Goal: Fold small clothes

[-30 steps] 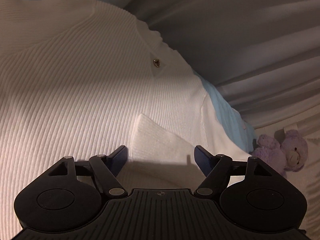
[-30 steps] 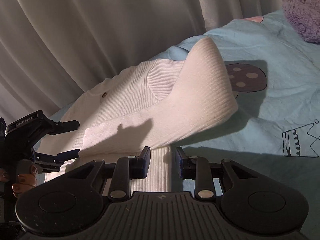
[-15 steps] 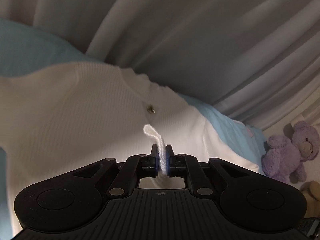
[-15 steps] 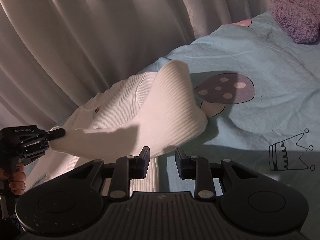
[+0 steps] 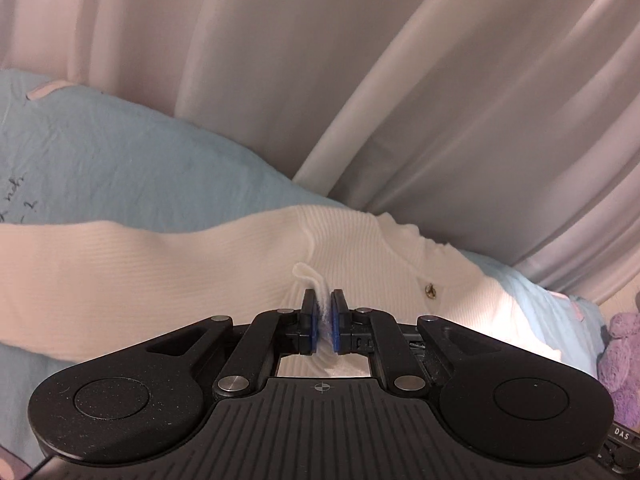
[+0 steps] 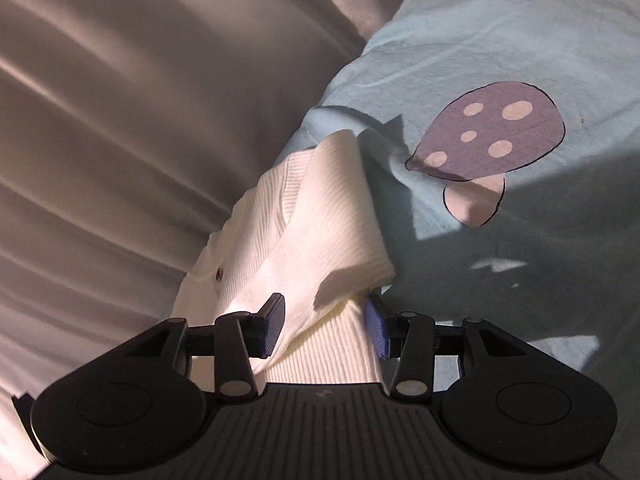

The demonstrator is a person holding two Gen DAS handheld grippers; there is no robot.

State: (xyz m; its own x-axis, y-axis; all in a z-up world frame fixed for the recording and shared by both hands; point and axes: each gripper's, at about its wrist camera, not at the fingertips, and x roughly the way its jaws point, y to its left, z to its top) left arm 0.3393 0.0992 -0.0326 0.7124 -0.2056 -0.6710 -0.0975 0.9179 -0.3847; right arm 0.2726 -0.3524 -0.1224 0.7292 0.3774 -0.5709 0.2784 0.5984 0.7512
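Curtain (image 5: 360, 80): pale, pleated, hanging along the far edge of the bed in both views.

Bed (image 6: 520, 260): covered by a light blue sheet, creased, with printed motifs.

Sweater (image 5: 160, 264): white ribbed knit, lying on the bed close to the curtain edge. In the left wrist view one sleeve stretches out flat toward the left across the sheet, and the body runs right toward the collar. In the right wrist view (image 6: 320, 220) a fold of the knit stands raised above the body, its rounded edge near the mushroom print.

Toy (image 5: 620, 360): purple plush, at the right end of the bed, well apart from the sleeve; only partly in view.

Mushroom (image 6: 488, 136): purple cap with pale spots, pale stem, printed on the sheet just beside the raised fold.

Left gripper (image 5: 324, 320): black with blue pads, clamped on a small pinch of sweater fabric that sticks up between the pads.

Right gripper (image 6: 328, 326): black with blue pads, jaws spread wide, a ribbed strip of the sweater lying between them; contact with the pads cannot be told.

Button (image 5: 430, 290): small, dark metal, on the sweater front near the collar, right of the left gripper.
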